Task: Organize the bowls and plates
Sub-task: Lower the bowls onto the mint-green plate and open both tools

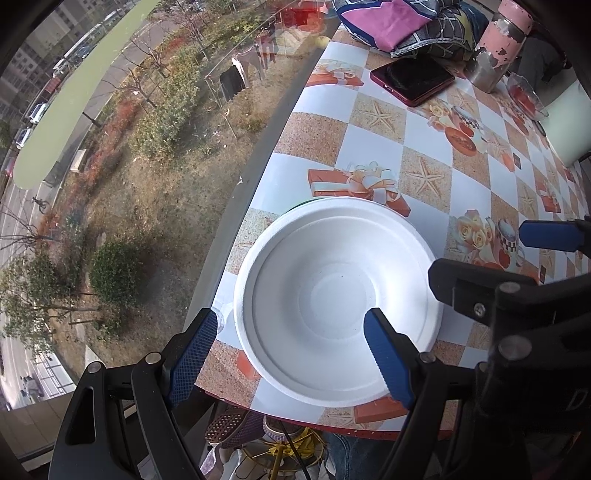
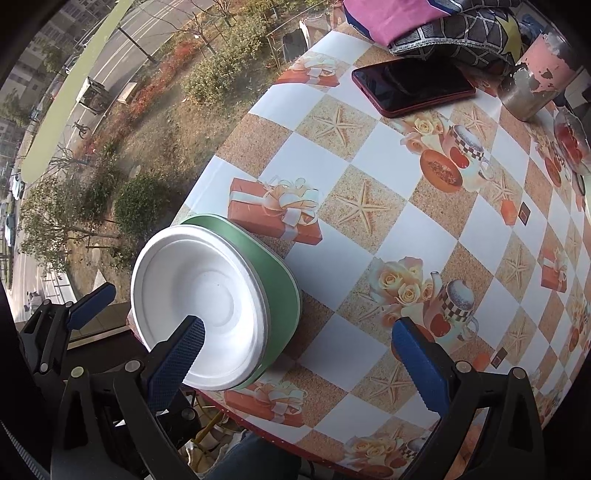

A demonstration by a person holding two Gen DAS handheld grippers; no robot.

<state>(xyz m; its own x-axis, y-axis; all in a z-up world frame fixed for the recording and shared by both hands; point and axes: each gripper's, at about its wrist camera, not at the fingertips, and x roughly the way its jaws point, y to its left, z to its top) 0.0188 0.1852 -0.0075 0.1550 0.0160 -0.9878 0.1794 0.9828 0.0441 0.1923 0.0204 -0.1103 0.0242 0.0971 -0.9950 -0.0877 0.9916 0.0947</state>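
A: At the near corner of the worktop, close to the window, a white bowl sits on top of a green bowl. Why are they placed like this?

B: I think it is the stacking. The task is to organize plates and bowls, so one goes on the other to make a pile. From above, in the left view, the white bowl covers the green one almost fully; only a thin green edge shows behind it.

A: And the left claw, does it hold something?

B: No. Its two blue fingers stand spread wide, one outside the rim on the window side, the other over the inside of the bowl. They are on both sides of the rim but do not press on it, as far as I can see. It hangs above the bowl and points down.

A: The right claw?

B: Also spread, and nothing is between its fingers. One finger appears in front of the white bowl, the other is over the bare cloth. I cannot tell if the first one touches the bowl.

A: Why does the pile stand so near the edge?

B: Probably because the far side is taken: a phone, a folded cloth, a pink cup. But the corner is a risk; a small push there can send the pile off.
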